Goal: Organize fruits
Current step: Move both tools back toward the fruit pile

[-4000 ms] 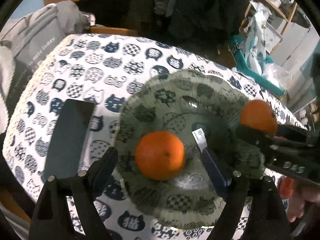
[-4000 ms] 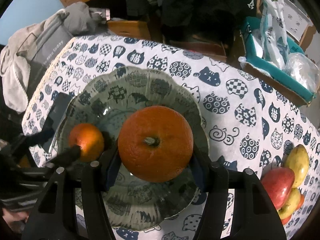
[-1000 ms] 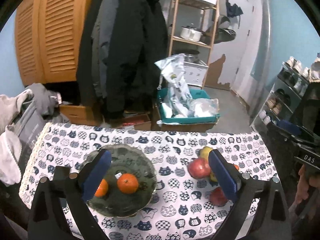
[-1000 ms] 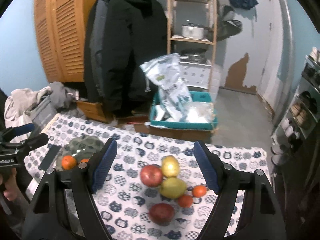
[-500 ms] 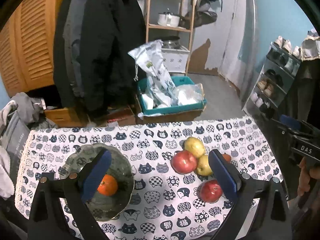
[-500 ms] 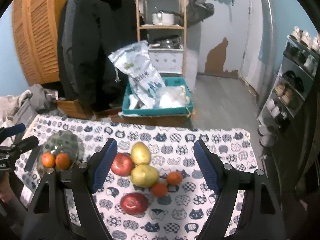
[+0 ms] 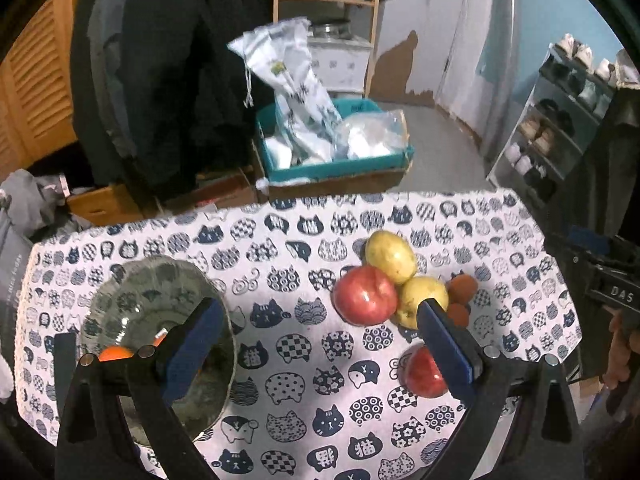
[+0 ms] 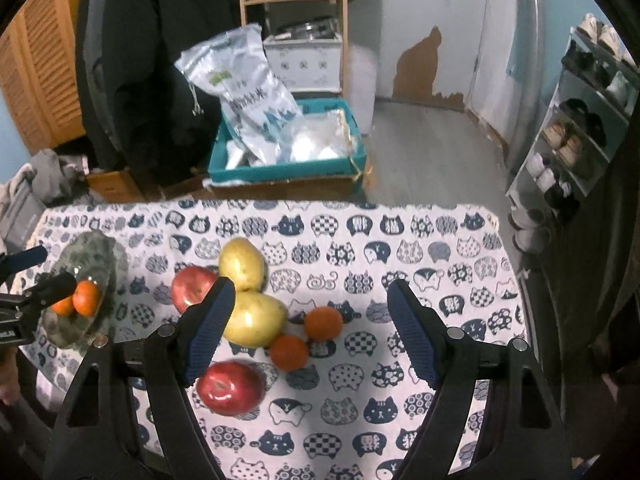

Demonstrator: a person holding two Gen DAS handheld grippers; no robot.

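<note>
A cluster of fruit lies on the cat-patterned tablecloth (image 8: 400,240): two yellow pears (image 8: 242,264) (image 8: 256,320), a red apple (image 8: 192,288), a second red apple (image 8: 230,386) nearer me, and two small oranges (image 8: 324,322) (image 8: 289,352). At the table's left stands a glass bowl (image 8: 92,252) holding two oranges (image 8: 86,298). My right gripper (image 8: 310,292) hangs open and empty above the small oranges. My left gripper (image 7: 316,312) is open and empty too, over bare cloth between the bowl (image 7: 132,292) and the red apple (image 7: 365,295). Its right finger hides part of the nearer apple (image 7: 422,374).
Beyond the table's far edge a teal crate (image 8: 288,152) with plastic bags sits on the floor. Dark coats and a wooden shelf stand behind it, and a shoe rack (image 8: 580,132) is at the right. A dark phone (image 7: 64,344) lies left of the bowl.
Four seconds ago each gripper held an orange over the bowl; both oranges now lie in it. Over the last second both grippers came down toward the fruit cluster, still open.
</note>
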